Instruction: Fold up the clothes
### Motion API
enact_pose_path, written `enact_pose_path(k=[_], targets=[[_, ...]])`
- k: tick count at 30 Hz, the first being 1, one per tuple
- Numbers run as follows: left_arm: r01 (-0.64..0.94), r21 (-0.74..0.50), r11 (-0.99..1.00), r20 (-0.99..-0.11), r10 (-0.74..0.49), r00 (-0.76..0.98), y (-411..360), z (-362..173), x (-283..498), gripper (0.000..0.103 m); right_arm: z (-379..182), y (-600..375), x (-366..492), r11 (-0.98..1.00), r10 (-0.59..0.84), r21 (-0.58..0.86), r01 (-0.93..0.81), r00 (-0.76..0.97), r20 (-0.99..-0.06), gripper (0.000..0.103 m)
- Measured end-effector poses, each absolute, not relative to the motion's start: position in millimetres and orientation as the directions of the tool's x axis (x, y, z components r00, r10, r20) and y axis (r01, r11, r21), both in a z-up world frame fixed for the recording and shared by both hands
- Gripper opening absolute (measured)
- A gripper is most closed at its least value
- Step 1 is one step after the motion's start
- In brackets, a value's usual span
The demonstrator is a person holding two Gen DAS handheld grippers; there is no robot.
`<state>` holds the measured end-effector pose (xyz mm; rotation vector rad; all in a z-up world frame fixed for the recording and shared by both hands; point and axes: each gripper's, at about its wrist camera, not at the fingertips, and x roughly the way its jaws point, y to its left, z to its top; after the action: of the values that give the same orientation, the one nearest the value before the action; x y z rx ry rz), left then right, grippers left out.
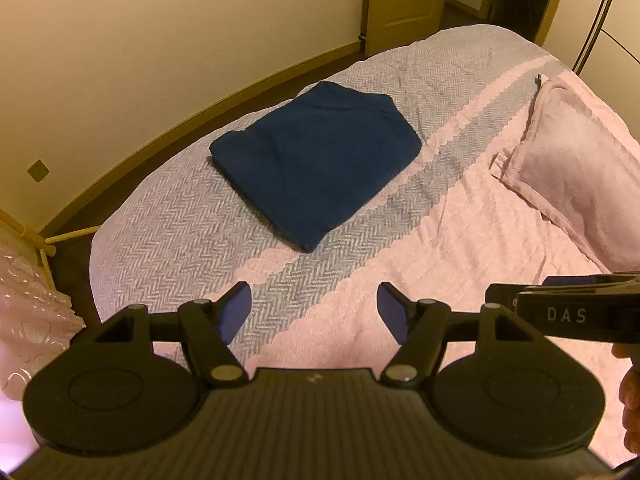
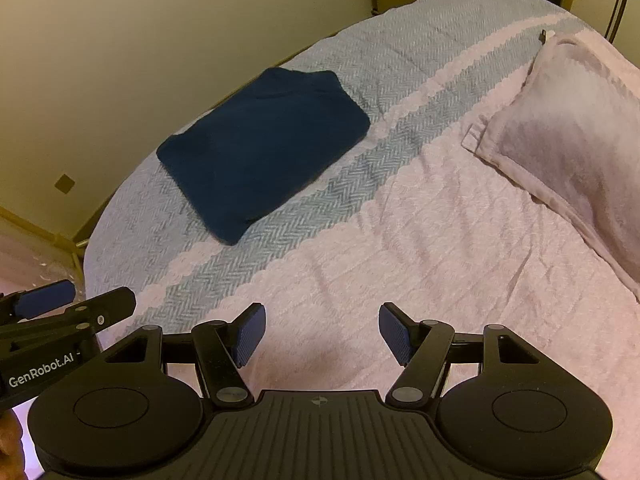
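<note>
A dark blue garment lies folded into a neat rectangle on the grey herringbone part of the bed cover; the right wrist view shows the same garment further left. My left gripper hovers open over the near part of the bed, well short of the garment, with nothing between its blue pads. My right gripper is also open and empty above the pink bedspread. Each gripper shows at the edge of the other's view: the right gripper beside the left, the left gripper beside the right.
A pink pillow lies at the right of the bed. The wall with its skirting board runs along the far left side, and a door stands at the back. A pink-covered frame sits at the near left.
</note>
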<state>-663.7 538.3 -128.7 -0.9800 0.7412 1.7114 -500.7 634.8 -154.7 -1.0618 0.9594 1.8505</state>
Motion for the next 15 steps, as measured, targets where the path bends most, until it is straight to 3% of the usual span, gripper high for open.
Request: enact_pose_path(k=[15], targets=[[-0.944, 0.037, -0.327, -0.864, 0.464, -0.195, 542.0, -124.8, -665.2, 0.066, -152.8, 636.7, -505.4, -0.413, 0.256, 0.226, -0.882, -0.350, -0.901, 0.066]])
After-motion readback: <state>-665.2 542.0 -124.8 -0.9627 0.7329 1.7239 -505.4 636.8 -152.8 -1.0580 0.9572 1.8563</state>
